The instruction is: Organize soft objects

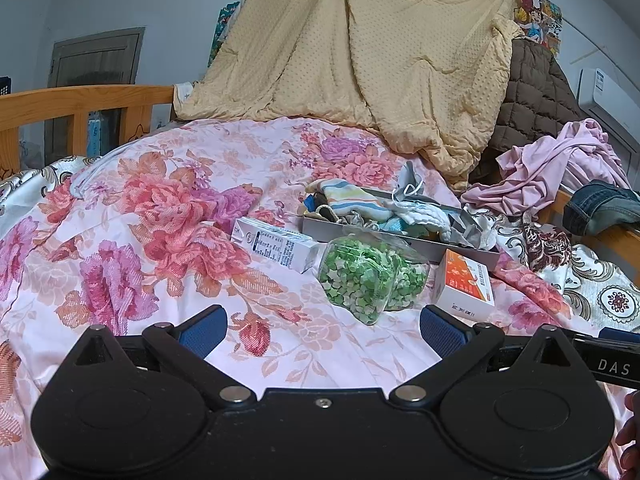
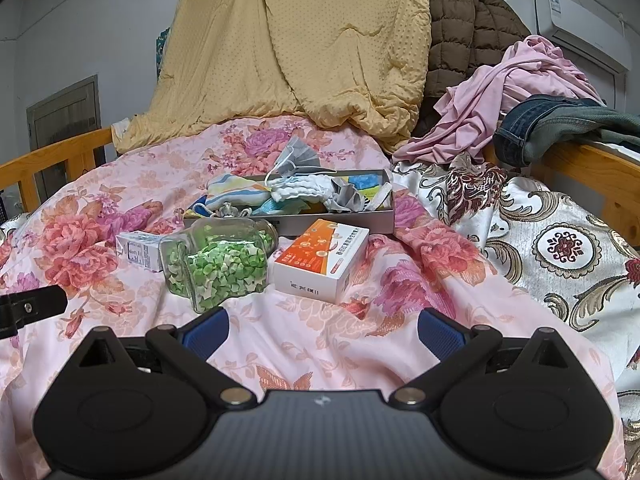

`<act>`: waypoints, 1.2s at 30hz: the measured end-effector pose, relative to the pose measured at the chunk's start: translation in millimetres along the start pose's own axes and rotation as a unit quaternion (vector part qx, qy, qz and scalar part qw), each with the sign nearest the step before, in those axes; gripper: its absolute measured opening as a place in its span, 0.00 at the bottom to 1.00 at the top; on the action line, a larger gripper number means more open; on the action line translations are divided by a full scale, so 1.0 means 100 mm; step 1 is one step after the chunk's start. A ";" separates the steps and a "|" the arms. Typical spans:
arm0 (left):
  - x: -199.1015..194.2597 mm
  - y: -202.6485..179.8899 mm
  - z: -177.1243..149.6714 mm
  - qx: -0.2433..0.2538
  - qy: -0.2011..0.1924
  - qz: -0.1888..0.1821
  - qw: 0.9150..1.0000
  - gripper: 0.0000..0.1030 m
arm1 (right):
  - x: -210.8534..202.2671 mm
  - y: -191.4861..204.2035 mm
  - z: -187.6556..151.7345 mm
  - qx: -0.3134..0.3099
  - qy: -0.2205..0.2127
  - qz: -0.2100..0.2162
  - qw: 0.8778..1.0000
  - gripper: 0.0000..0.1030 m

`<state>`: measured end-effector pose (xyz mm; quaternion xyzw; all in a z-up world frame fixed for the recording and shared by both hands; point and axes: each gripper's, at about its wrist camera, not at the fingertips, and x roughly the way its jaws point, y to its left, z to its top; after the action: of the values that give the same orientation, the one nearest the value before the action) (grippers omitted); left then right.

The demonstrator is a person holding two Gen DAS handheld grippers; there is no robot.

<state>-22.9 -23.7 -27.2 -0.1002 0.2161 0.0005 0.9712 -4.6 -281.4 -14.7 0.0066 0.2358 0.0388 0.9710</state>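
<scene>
both grippers wide open and empty over the flowered bed

while hovering low over the floral quilt (image 1: 168, 216), left gripper (image 1: 322, 330) spread wide, blue pads (image 1: 204, 330) far apart, nothing between them. same for right gripper (image 2: 322, 330): blue pads (image 2: 438, 332) well apart, only quilt beneath, nothing held.

ahead of both, near mid-bed: grey tray (image 2: 340, 222) heaped with soft things, namely a striped cloth (image 2: 236, 194), white sock-like pieces (image 2: 304, 192), a grey face mask (image 2: 300, 156) hanging over the far rim, plus folded blue and yellow bits at the right end. striped cloth spilling over the tray's left end onto the quilt.

just in front of the tray, lying on its side: clear jar (image 1: 370, 274) full of green and white paper stars. left of the jar, touching or nearly so: small white carton (image 1: 276, 248). right of the jar: orange-and-white box (image 2: 322, 260), flat on the quilt, close to the tray's front wall.

further back: tan dotted blanket (image 1: 360, 60) draped high, brown quilted jacket (image 2: 464, 28) beside it, pink garment (image 2: 516, 96) crumpled on the right, jeans (image 2: 560, 124) over the wooden bed rail (image 2: 592, 164). patterned satin cover (image 2: 560, 248) along the right side of the quilt.
</scene>
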 end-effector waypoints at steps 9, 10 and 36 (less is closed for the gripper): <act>0.00 0.00 0.00 0.000 0.000 0.000 1.000 0.99 | 0.00 0.00 0.00 0.000 0.000 0.000 1.000 1.00; 0.00 0.00 0.00 0.000 0.000 0.000 1.000 0.99 | 0.00 0.00 0.00 0.000 0.000 0.000 1.000 1.00; -0.03 -0.04 -0.01 -0.005 0.004 0.006 1.000 0.99 | 0.01 0.00 0.00 -0.001 0.003 0.000 1.000 1.00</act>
<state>-26.0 -27.5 -25.9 -0.1038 0.2202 0.0072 0.9699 -4.0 -281.5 -14.9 0.0056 0.2386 0.0392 0.9703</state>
